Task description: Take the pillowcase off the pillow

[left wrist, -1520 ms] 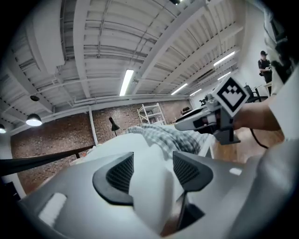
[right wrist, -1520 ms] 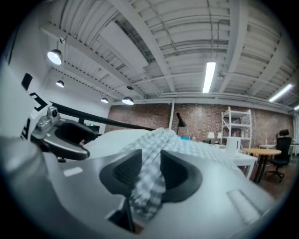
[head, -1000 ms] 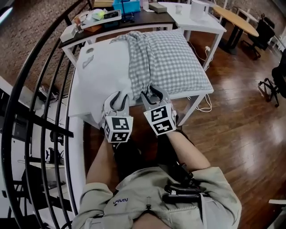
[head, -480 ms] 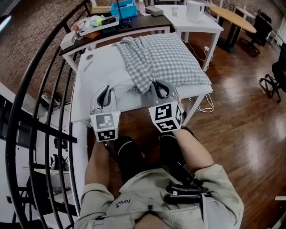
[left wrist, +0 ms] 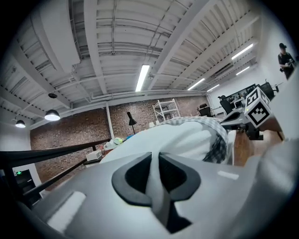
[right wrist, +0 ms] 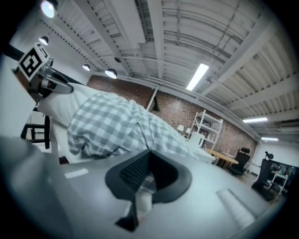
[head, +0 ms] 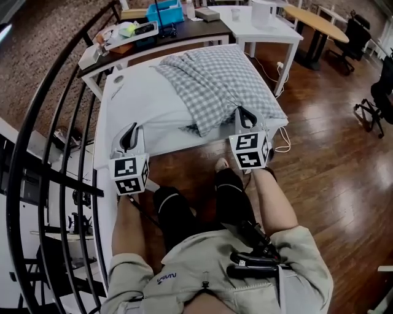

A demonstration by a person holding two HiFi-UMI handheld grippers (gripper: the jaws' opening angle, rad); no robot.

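A white pillow [head: 144,101] lies on a white table [head: 184,142]. A grey checked pillowcase [head: 215,80] covers its right part and is bunched along the middle. My left gripper [head: 129,132] sits at the pillow's near left corner. In the left gripper view that gripper [left wrist: 155,156] is shut on a fold of white pillow fabric. My right gripper [head: 244,113] is at the pillowcase's near right edge. In the right gripper view it [right wrist: 145,175] is shut on a pale fold of cloth, with the checked pillowcase [right wrist: 112,126] right ahead.
A black railing [head: 55,122] curves along the left. Behind the pillow stands a dark desk with a blue bin [head: 163,12], then a white table [head: 258,24] and a round wooden table [head: 316,21]. Office chairs [head: 381,92] stand on the wooden floor at right.
Both grippers were side by side and open at the pillow's near edge. They have closed and moved apart, the left one leftward and the right one rightward.
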